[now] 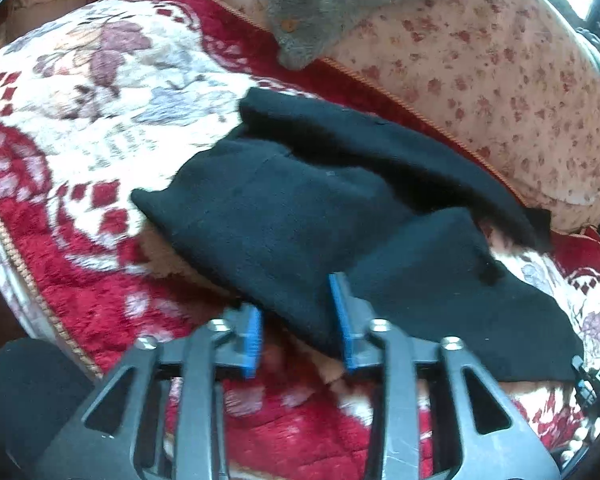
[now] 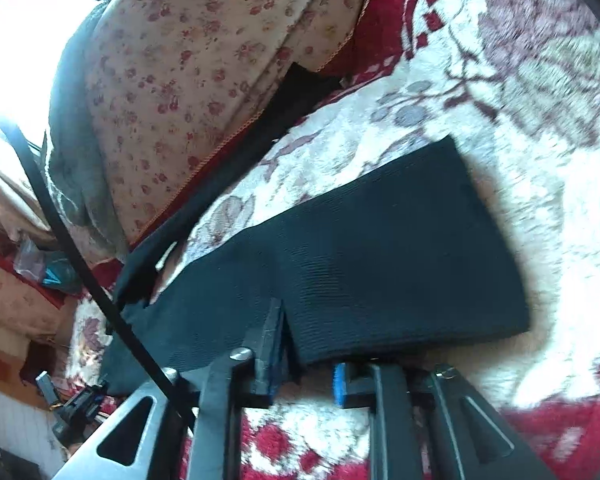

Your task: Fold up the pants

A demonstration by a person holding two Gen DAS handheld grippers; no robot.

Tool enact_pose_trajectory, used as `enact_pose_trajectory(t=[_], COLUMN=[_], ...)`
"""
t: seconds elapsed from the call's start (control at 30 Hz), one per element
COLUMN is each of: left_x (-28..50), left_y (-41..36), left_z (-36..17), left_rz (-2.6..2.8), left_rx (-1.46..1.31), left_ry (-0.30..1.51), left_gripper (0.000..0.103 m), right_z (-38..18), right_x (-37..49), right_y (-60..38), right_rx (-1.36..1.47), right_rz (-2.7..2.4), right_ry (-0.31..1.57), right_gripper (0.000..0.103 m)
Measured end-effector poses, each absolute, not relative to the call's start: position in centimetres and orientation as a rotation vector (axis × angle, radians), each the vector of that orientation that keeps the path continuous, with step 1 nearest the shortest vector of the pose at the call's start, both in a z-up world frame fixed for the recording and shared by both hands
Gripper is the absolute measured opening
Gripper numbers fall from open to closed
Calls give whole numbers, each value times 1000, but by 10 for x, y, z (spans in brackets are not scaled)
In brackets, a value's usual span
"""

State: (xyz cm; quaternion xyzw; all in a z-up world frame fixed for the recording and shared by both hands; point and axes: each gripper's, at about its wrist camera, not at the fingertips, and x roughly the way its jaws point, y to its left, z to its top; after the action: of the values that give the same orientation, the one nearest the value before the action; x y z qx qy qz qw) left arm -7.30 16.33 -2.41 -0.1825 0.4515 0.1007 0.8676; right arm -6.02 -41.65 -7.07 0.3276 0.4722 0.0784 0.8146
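L wrist view: left gripper jaws apart, empty, at near edge of black pants, bunched on red/white blanket. R wrist view only: right gripper jaws apart, pants hem between them; grip unclear. Floral cushion behind.

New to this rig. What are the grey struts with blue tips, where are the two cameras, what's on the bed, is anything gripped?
There is no robot arm: a person holds a handheld two-finger gripper in each hand. Each picture comes from a fisheye camera on one gripper, looking forward along its grey fingers with blue pads.

The left wrist view shows the left gripper open, its pads apart around an edge of the black pants, not pinching it.

In the right wrist view, the right gripper is also open, with the pants' edge lying across its pads.

The pants lie crumpled on a red and white floral blanket. Beside it are a flowered quilt and a grey cloth.
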Motion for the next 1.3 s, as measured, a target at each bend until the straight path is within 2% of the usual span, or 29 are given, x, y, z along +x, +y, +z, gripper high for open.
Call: enact_pose_trajectory(t=[0.07, 0.1, 0.13, 0.5, 0.63, 0.93, 1.1, 1.3], left_x=[-78, -81, -85, -97, -82, -56, -45, -22], left_y=[170, 172, 174, 175, 162, 129, 111, 90], left_z=[-22, -20, -16, 37, 47, 47, 41, 36], left_rz=[221, 233, 251, 233, 157, 75, 36, -35], left_rx=[-393, -388, -377, -299, -318, -312, -304, -313], left_ry=[945, 944, 936, 801, 789, 819, 843, 876], left_gripper=[35, 35, 35, 35, 51, 51, 51, 51], right_z=[-67, -64, -62, -21, -7, 16, 11, -10], right_x=[-61, -62, -63, -71, -61, -55, -55, -21], right_y=[-420, -422, -425, -456, -452, -464, -469, -427], right_rx=[676, 644, 613, 558, 586, 543, 605, 671], right_rz=[150, 115, 77, -25, 19, -55, -20, 154], right_ry=[1019, 1028, 1037, 967, 931, 900, 891, 940], right_gripper=[23, 31, 35, 35, 35, 35, 35, 35])
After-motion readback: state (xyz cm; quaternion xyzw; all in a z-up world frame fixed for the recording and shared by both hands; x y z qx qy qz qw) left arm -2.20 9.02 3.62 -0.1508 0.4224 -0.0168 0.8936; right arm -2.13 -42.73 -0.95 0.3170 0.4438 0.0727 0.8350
